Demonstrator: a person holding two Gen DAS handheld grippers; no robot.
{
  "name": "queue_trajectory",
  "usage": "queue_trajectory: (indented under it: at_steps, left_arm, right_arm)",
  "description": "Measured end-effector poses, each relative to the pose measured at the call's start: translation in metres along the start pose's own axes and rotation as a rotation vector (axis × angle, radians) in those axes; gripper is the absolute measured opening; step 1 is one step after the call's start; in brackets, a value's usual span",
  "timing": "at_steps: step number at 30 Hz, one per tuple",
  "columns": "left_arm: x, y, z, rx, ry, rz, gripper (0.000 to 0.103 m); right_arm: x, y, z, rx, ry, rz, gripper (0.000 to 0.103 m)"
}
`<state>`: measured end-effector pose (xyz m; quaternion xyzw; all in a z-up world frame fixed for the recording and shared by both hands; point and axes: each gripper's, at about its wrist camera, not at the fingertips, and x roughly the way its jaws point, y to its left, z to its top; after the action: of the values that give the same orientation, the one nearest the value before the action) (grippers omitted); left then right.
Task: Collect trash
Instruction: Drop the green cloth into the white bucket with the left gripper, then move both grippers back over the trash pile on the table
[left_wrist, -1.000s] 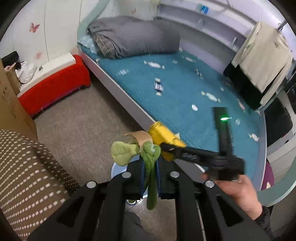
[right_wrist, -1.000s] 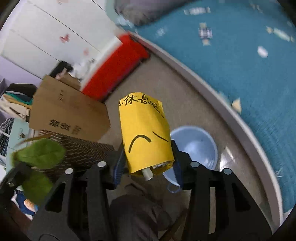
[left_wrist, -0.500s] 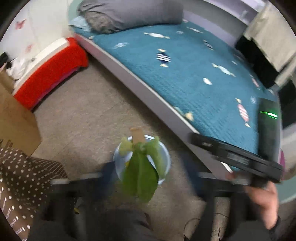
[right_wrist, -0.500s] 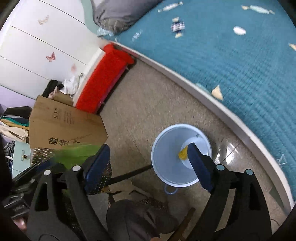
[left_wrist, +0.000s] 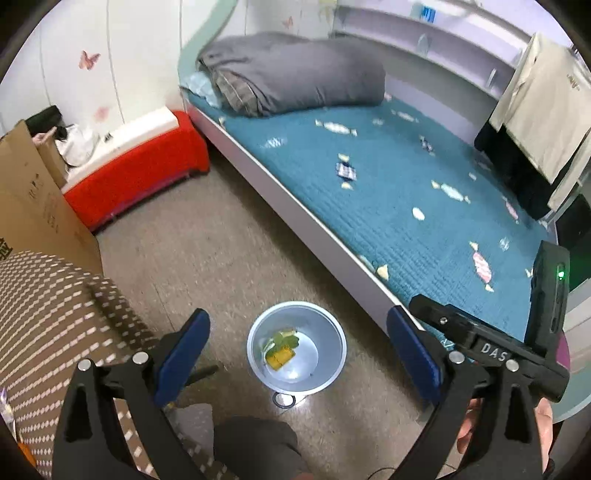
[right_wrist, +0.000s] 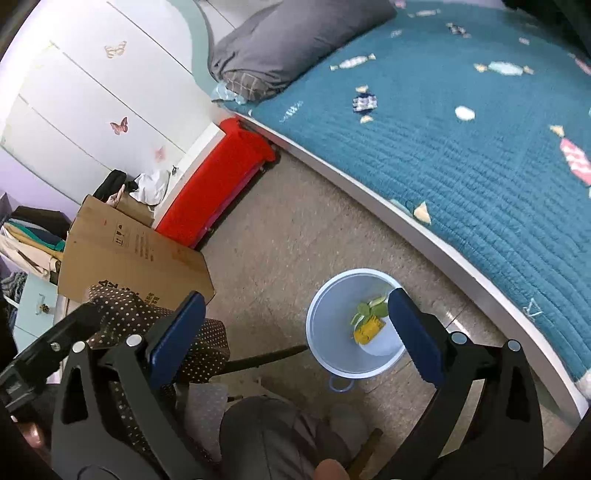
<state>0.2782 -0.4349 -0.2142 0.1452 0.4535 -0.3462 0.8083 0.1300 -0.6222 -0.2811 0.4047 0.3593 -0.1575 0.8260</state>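
A pale blue trash bin (left_wrist: 255, 354) stands on the floor beside the bed; it also shows in the right wrist view (right_wrist: 317, 343). Inside lie a yellow paper piece (left_wrist: 281, 357) (right_wrist: 367, 330) and green leaf-shaped scraps (left_wrist: 286, 339) (right_wrist: 364, 310). My left gripper (left_wrist: 297, 347) is open and empty, high above the bin. My right gripper (right_wrist: 295, 332) is open and empty, also above the bin; its body shows at the right of the left wrist view. Several candy wrappers, one (left_wrist: 346, 170) (right_wrist: 365, 101) dark-striped, lie scattered on the teal bed cover (left_wrist: 406, 206).
A grey folded duvet (left_wrist: 295, 74) lies at the bed's head. A red bench (left_wrist: 136, 177) stands against the wall. A cardboard box (right_wrist: 136, 254) and a brown dotted cushion (left_wrist: 48, 314) are at the left. My knee (right_wrist: 266, 435) is below the grippers.
Both grippers opened: the right dropped the yellow paper and the left dropped the green scraps into the bin. Both views then tilted back up toward the bed.
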Motion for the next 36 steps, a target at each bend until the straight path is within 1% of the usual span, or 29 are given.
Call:
queue_trajectory:
  at_steps: [8,12,18,22,24,30,36]
  left_arm:
    - [-0.075,0.006,-0.023,-0.025,-0.13,0.011,0.094]
    - [-0.107,0.01,-0.035,-0.033,-0.19,0.007,0.094]
    - [-0.161,0.022,-0.058,-0.045,-0.303,0.057,0.094]
    - [-0.191,0.036,-0.073,-0.064,-0.36,0.082,0.094]
    - [-0.205,0.044,-0.082,-0.075,-0.377,0.091,0.094]
    - [-0.248,0.068,-0.111,-0.114,-0.436,0.162,0.095]
    - [-0.285,0.096,-0.139,-0.157,-0.481,0.223,0.096]
  right_arm:
    - [-0.055,0.053,-0.012,-0.103,-0.096,-0.002,0.097]
    - [-0.076,0.079,-0.021,-0.145,-0.121,0.016,0.097]
    - [-0.102,0.118,-0.036,-0.218,-0.141,0.031,0.097]
    - [-0.118,0.153,-0.052,-0.302,-0.151,0.077,0.097]
    - [-0.124,0.171,-0.059,-0.34,-0.152,0.095,0.097]
    - [-0.14,0.221,-0.085,-0.448,-0.163,0.148,0.097]
    - [-0.153,0.263,-0.11,-0.542,-0.184,0.196,0.097]
